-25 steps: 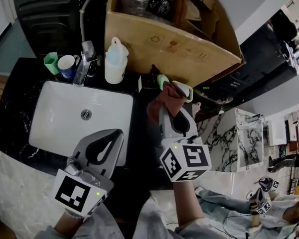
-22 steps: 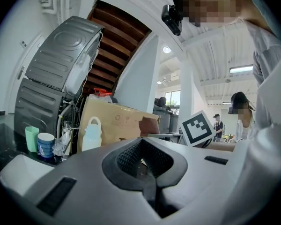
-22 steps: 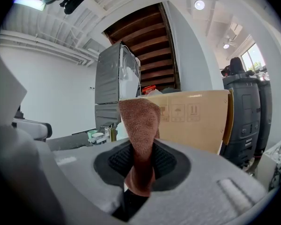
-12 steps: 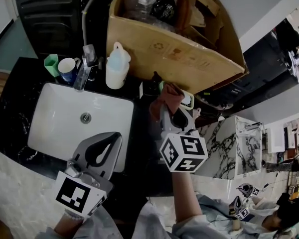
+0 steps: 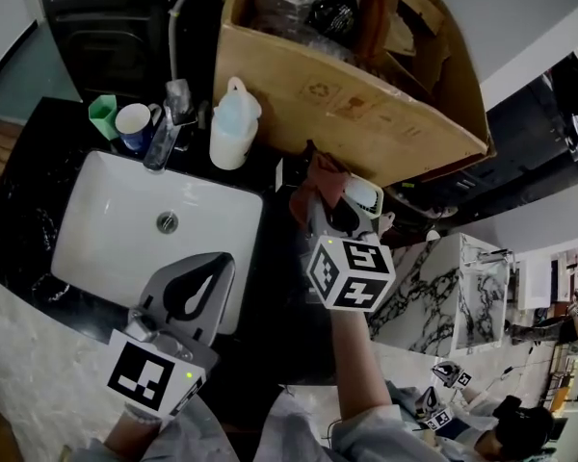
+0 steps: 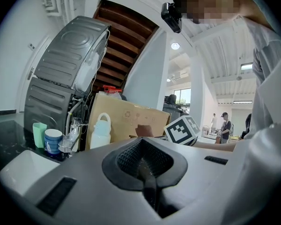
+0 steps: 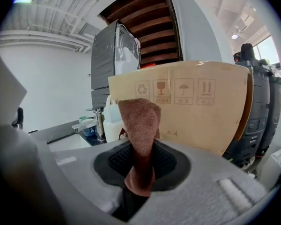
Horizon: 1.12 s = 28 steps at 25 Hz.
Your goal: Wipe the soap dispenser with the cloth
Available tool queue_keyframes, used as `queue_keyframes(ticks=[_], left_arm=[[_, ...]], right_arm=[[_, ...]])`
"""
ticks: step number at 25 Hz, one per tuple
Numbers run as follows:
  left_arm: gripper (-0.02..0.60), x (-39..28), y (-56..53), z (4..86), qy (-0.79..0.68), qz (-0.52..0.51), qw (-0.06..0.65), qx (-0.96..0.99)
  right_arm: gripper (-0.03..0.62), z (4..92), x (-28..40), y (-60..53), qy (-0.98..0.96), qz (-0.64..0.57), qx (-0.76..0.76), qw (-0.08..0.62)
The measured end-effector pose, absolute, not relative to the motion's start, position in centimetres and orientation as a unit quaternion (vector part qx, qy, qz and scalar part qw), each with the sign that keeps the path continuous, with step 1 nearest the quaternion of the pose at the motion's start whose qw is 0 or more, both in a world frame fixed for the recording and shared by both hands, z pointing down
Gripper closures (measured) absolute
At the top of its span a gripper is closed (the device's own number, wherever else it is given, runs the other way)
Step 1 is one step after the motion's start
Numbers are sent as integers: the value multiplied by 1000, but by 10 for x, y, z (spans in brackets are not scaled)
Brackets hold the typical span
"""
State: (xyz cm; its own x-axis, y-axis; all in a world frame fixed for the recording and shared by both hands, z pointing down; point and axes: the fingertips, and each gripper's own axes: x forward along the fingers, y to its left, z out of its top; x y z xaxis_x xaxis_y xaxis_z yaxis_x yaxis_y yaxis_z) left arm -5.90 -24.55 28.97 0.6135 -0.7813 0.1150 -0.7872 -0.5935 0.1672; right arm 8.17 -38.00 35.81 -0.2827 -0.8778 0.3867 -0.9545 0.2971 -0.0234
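Cloth (image 5: pixel 320 185), brown, is pinched in your right gripper (image 7: pixel 139 171), just beside the dark soap dispenser (image 5: pixel 291 169). Your left gripper (image 6: pixel 145 172) is closed and empty, near the sink (image 5: pixel 106 221).

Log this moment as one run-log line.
left gripper shut, empty, over sink corner | right gripper shut on cloth | cloth sticks up before cardboard box | wipe contact: cannot tell
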Motion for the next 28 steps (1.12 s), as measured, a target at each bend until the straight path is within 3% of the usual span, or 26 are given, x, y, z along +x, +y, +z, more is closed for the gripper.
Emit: queue_keyframes(ticks=[20,24,28], left_arm=[[578,-52,-262,300,-467,31,104,878],[578,-42,-258,304,-470,27,159,868],[578,-39,-255,305,-471,26,167,866]], right_arm=[[519,410,50,-413,-818,148,521,196],[519,417,41,-415,-823,148,510,204],[519,422,35,-415,-827,150,497,213]])
